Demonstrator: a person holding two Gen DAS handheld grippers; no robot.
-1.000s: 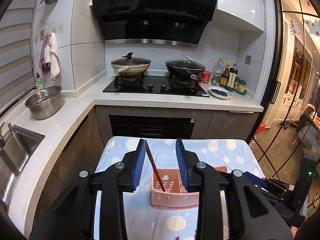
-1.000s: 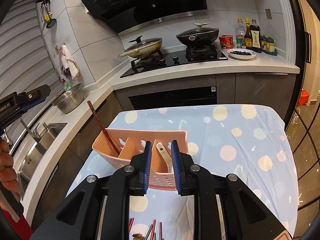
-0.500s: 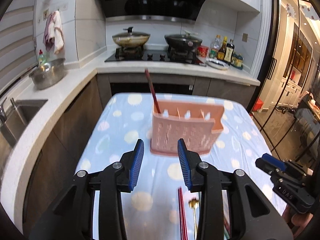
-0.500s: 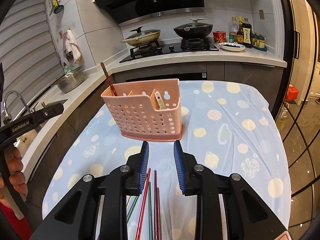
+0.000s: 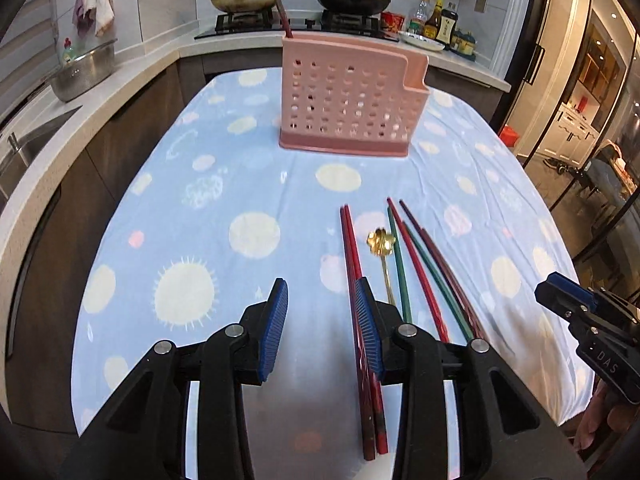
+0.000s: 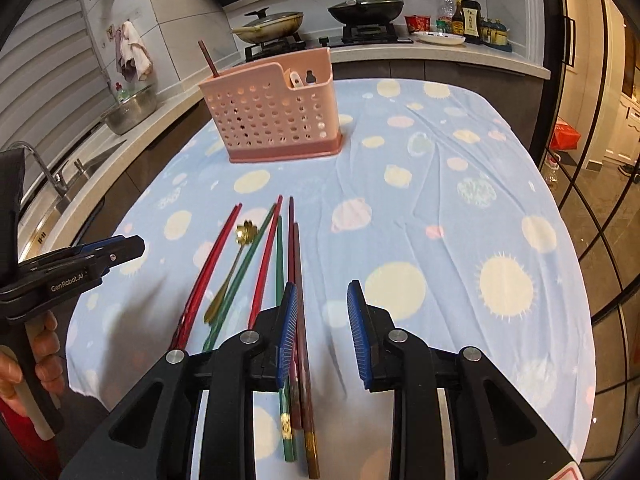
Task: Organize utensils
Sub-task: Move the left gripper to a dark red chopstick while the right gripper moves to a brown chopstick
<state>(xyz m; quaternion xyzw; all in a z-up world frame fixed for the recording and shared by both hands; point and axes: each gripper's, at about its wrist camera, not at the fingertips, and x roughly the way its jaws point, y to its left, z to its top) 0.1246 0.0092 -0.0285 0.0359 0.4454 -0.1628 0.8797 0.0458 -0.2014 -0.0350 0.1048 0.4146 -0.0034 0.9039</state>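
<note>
Chopsticks (image 5: 404, 264) lie loose in a rough fan on the blue spotted tablecloth (image 5: 224, 184), red, green and dark ones side by side, with a small gold spoon (image 5: 382, 246) among them. They sit at the near end of the table, while the pink perforated holder (image 5: 348, 100) stands well beyond them toward the stove. One dark red chopstick (image 6: 208, 58) already leans out of the holder's left compartment, and a white spoon handle (image 6: 296, 80) pokes up from another.

Over the near ends of the sticks hangs the left gripper (image 5: 320, 320), jaws parted with nothing pinched between them. The pair of red chopsticks (image 5: 352, 256) runs along the inner face of its right-hand blue pad and on underneath the tool; whether that pad touches them I cannot tell.

The right gripper (image 6: 322, 322) hovers at the other side of the fan, also parted and empty. The two rightmost sticks, a dark one and a green one, pass just by its left-hand pad and under it. Bare cloth shows in the gap of both tools. A person's hand (image 6: 28, 360) grips the left tool's handle.
</note>
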